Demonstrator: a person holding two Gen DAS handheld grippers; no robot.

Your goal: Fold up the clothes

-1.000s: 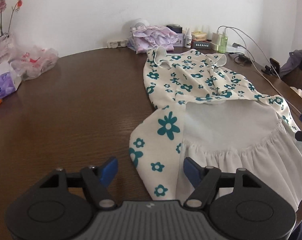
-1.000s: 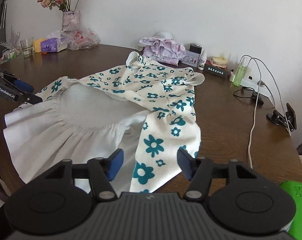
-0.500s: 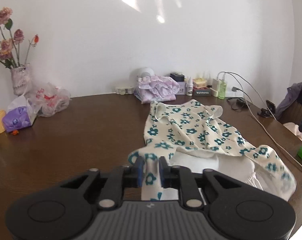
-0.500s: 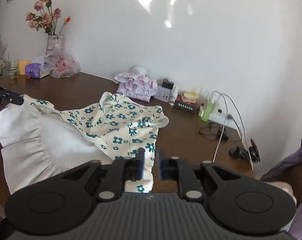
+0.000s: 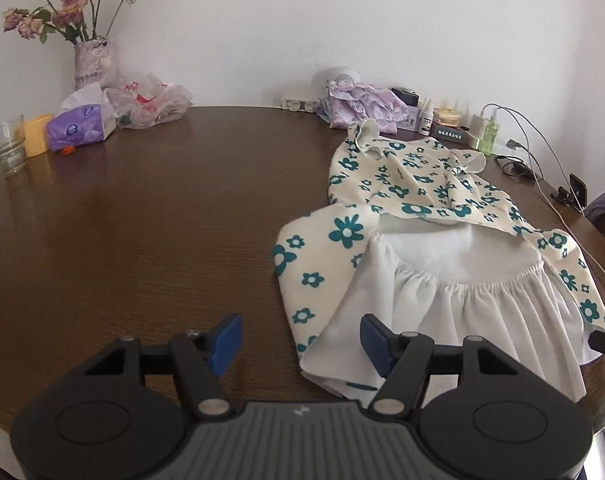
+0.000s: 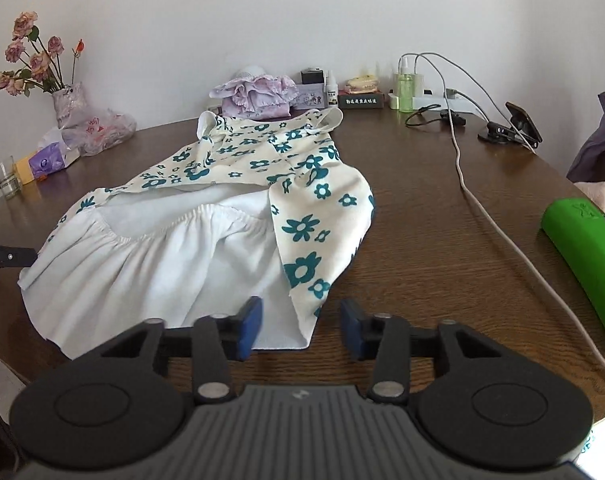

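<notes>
Dress (image 6: 206, 216) hem between spread right tongs (image 6: 300, 326)

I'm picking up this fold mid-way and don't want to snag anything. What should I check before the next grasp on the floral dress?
1. Left gripper open, holding nothing: ok.
2. Right gripper open, holding nothing: ok.
3. Floral dress flat on the table: not ok, hem turned back, white lining showing.
4. White cable apart from the dress: ok.
5. Lining's near edge fully on the table: cannot tell.
</notes>
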